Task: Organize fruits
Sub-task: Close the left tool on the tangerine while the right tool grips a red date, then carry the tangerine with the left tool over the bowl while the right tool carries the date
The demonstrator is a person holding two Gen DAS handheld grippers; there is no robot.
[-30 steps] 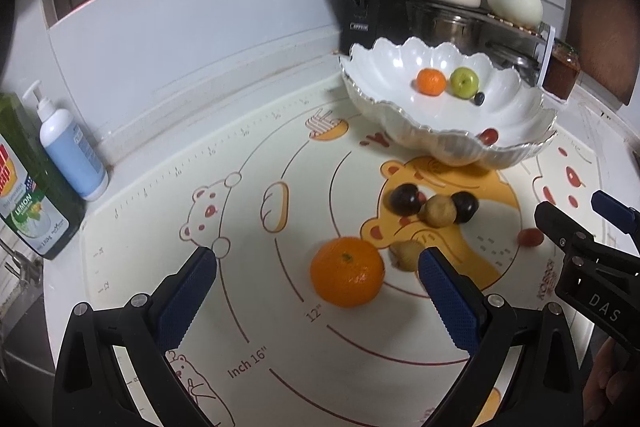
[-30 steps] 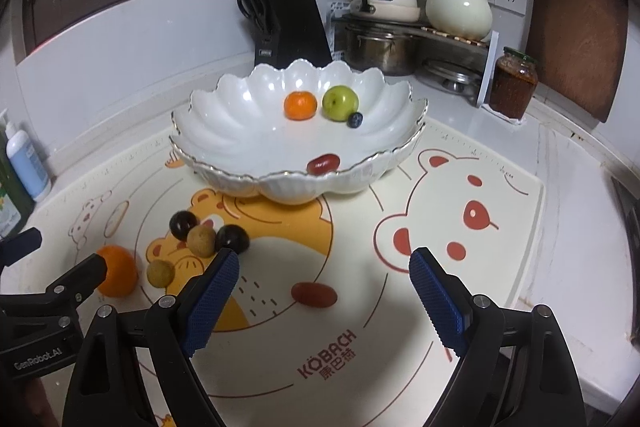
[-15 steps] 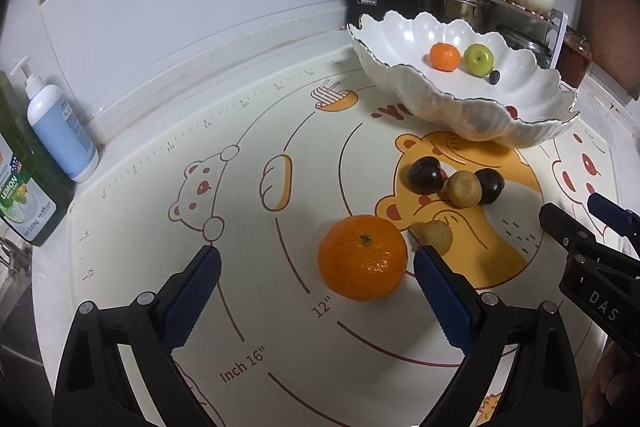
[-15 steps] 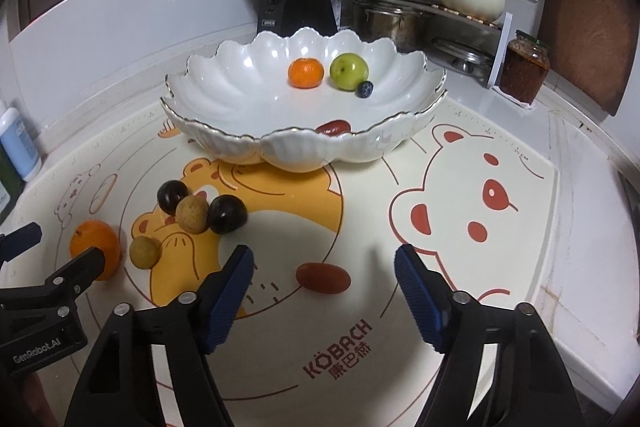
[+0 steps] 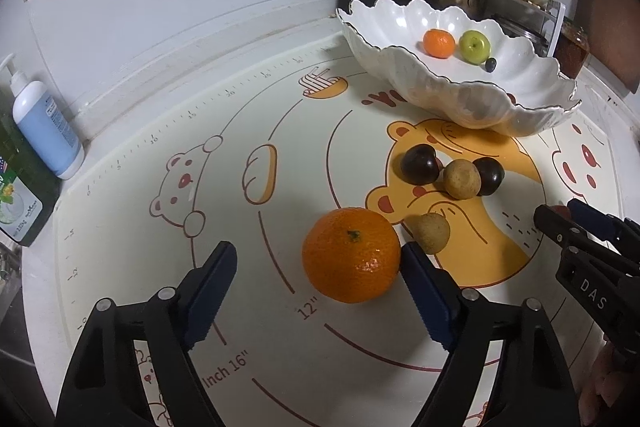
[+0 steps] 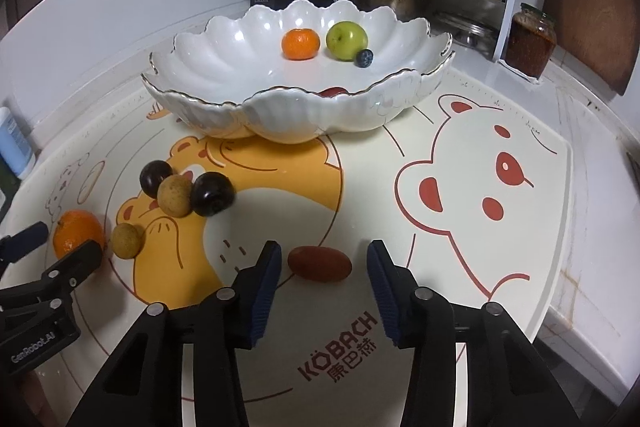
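Both grippers have dropped in closer since a second ago, each lining up on its own fruit. Over at the left gripper (image 5: pixel 318 267), jaws spread wide, the big mandarin (image 5: pixel 351 255) sits between the fingers, hard against the right-hand pad at about 1 o'clock, with a small brown longan (image 5: pixel 430 233) just beyond it. Meanwhile the right gripper (image 6: pixel 323 259) frames the red date (image 6: pixel 320 263) dead ahead at 12 o'clock, jaws open, neither pad touching yet. Score so far: the scalloped white bowl (image 6: pixel 400 99) already holds a small mandarin (image 6: pixel 301 44), a green fruit (image 6: pixel 346 40), a blueberry (image 6: pixel 364 58) and something red behind the near rim. Left on the baking mat (image 6: pixel 460 267): mandarin, date, two longans, two dark plums (image 6: pixel 212 193). Roughly the halfway mark, I'd judge.
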